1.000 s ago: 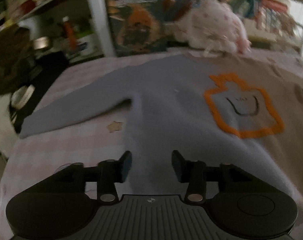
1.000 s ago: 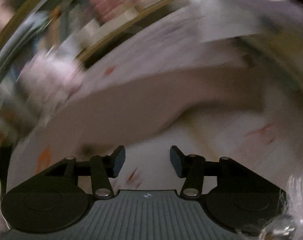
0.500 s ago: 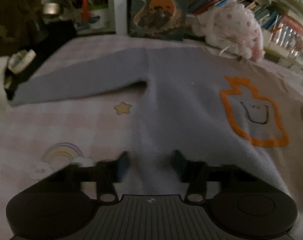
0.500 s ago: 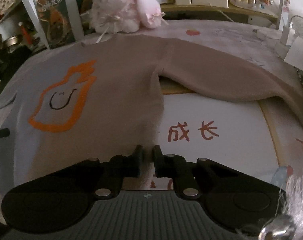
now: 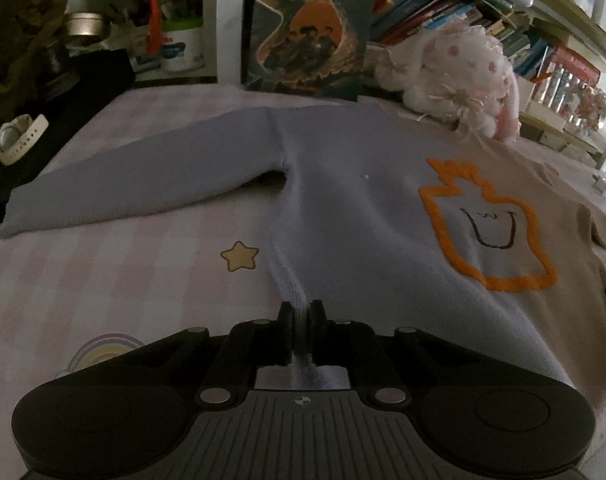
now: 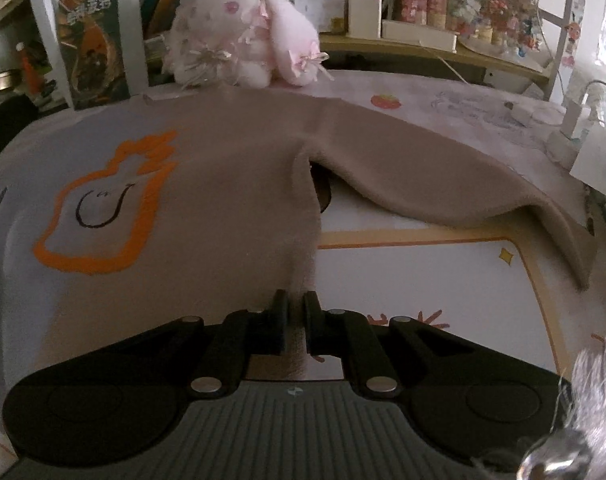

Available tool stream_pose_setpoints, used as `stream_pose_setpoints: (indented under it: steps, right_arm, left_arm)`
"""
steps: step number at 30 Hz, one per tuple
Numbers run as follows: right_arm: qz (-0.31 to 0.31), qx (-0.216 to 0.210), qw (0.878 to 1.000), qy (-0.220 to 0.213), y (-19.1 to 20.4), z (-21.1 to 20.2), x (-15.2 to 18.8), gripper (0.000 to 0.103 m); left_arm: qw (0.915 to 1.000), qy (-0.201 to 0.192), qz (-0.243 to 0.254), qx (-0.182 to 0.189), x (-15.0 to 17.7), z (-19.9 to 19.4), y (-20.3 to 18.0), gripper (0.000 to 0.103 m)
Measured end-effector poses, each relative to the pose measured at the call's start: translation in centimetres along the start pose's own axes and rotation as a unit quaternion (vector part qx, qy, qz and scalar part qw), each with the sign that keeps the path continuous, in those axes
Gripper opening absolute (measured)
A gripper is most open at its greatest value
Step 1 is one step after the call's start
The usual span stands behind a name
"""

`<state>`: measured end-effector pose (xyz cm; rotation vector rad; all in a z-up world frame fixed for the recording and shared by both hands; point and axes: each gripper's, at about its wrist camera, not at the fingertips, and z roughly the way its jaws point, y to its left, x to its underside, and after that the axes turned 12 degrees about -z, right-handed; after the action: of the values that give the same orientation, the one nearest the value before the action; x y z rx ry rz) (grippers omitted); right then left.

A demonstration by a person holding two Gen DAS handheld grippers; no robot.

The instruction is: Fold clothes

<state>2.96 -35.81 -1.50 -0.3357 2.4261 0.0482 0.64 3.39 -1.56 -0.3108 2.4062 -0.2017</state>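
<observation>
A two-tone sweater (image 5: 343, 208) lies flat, face up, blue-grey on one half and tan on the other (image 6: 231, 184), with an orange outline figure (image 5: 487, 232) on the chest. Both sleeves are spread out to the sides. My left gripper (image 5: 301, 312) is shut on the sweater's blue bottom-left hem corner. My right gripper (image 6: 297, 304) is shut on the tan bottom-right hem corner.
The sweater lies on a pink checked mat (image 5: 123, 280) and a white printed mat (image 6: 423, 276). A pink plush toy (image 6: 239, 36) and a book (image 5: 311, 24) stand behind the collar. Shelves of books line the back. A watch (image 5: 17, 140) lies far left.
Both grippers came down to the sweater's bottom hem and closed on it, the right one first, then the left.
</observation>
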Motion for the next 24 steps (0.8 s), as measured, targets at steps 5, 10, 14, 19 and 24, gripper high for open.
stream_pose_setpoints:
  steps: [5, 10, 14, 19, 24]
  right_arm:
    - [0.031, -0.015, 0.999, 0.005, -0.2, -1.5, 1.3, 0.026]
    - [0.053, -0.023, 0.998, 0.010, 0.2, -2.9, 3.4, 0.033]
    - [0.054, -0.022, 0.998, 0.011, 1.0, -3.4, 3.8, 0.031]
    - [0.055, -0.038, 0.998, 0.022, 2.0, -3.5, 3.6, 0.012]
    - [0.017, -0.042, 0.999, 0.028, 4.0, -4.0, 3.7, 0.011]
  left_arm:
    - [0.9997, 0.015, -0.009, 0.015, 0.6, -1.0, 0.7, 0.035]
    - [0.9987, 0.025, -0.026, 0.037, 1.6, -2.0, 1.1, 0.054]
    - [0.9980, 0.029, -0.030, 0.048, 2.0, -1.9, 0.9, 0.026]
    - [0.9992, 0.028, -0.009, 0.026, 1.5, -1.6, 0.9, 0.006]
    - [0.9990, 0.030, 0.016, 0.030, 1.0, -1.7, 1.5, 0.006]
